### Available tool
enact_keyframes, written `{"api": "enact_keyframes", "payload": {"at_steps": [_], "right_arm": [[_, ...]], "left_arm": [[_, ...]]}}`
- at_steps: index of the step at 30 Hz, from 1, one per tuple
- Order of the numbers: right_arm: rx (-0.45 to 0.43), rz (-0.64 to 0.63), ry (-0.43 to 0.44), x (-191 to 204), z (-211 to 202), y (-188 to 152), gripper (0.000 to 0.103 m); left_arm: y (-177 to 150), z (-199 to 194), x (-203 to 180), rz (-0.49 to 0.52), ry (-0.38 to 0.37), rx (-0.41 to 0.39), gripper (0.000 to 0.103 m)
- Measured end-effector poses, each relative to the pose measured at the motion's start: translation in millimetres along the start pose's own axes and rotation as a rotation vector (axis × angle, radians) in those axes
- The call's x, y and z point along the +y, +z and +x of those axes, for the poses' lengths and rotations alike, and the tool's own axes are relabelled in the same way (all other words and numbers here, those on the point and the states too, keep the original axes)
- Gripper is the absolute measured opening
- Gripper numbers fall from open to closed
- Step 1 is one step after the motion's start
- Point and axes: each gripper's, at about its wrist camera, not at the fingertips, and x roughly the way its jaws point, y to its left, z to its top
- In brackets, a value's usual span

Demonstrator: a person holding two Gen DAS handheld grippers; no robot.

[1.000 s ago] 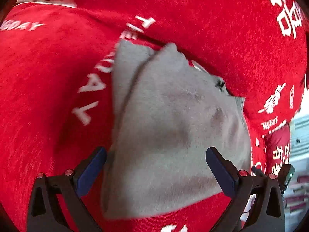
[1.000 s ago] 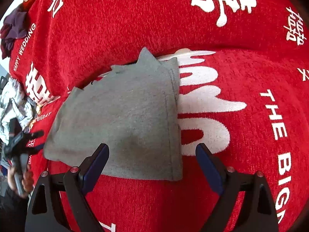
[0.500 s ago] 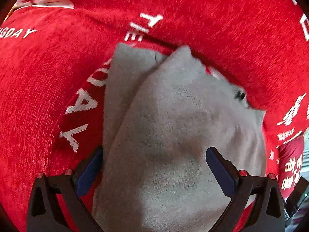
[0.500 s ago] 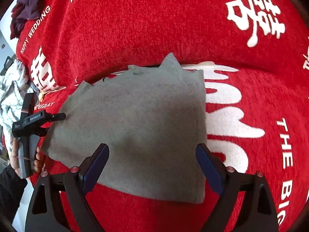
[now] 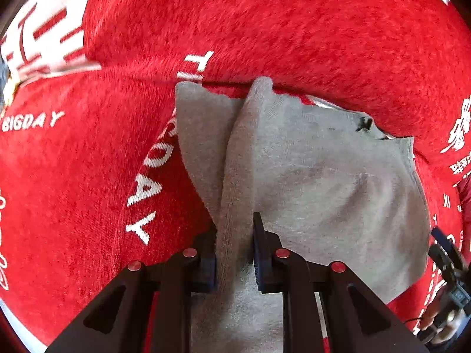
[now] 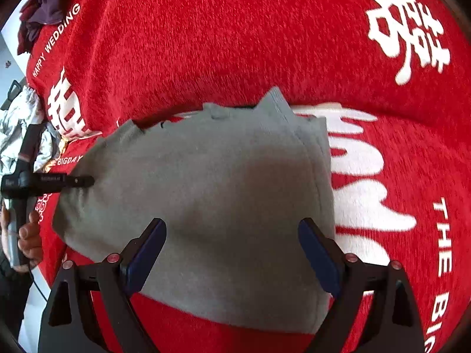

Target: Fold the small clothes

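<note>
A small grey knit garment (image 5: 318,182) lies folded on a red cloth with white lettering (image 5: 265,23). My left gripper (image 5: 234,244) is shut on a raised ridge of the garment's near edge. In the right wrist view the same grey garment (image 6: 206,194) lies flat, and my right gripper (image 6: 232,250) is open with its jaws wide apart just above the garment's near edge. The left gripper (image 6: 79,181) also shows there, at the garment's left edge, held in a hand.
The red cloth (image 6: 235,35) covers the whole work surface. A pile of purple and dark clothes (image 6: 44,8) lies at the far left corner. A pale crumpled cloth (image 6: 20,123) lies off the left edge.
My left gripper closed in on the garment's edge and pinched it into a ridge. My right gripper moved forward over the garment and stayed open.
</note>
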Motion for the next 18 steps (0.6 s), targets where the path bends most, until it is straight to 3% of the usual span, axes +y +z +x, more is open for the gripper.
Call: {"api": "enact_keyframes", "payload": {"at_steps": [7, 9, 10, 12, 14, 16, 18], "right_arm": [[0.057, -0.089, -0.023, 27, 45, 29, 0.093], [0.178, -0.131, -0.06, 38, 82, 29, 0.093], [0.205, -0.18, -0.124, 45, 96, 28, 0.101], [0.147, -0.293, -0.2, 64, 101, 27, 0.102], [0.141, -0.242, -0.21, 59, 88, 32, 0.102], [0.057, -0.179, -0.182, 44, 60, 29, 0.102], [0.03, -0.145, -0.19, 29, 40, 22, 0.102]], "left_arm": [[0, -54, -45, 0.094, -0.006, -0.067, 0.018], [0, -62, -61, 0.114, 0.003, -0.072, 0.018], [-1, -64, -67, 0.123, 0.009, -0.074, 0.017], [-4, -66, -80, 0.138, 0.023, -0.073, 0.017], [-3, -69, -94, 0.15, 0.028, -0.064, 0.017], [-4, -70, -112, 0.166, 0.024, -0.062, 0.016], [-2, -68, -133, 0.186, 0.028, -0.055, 0.016]]}}
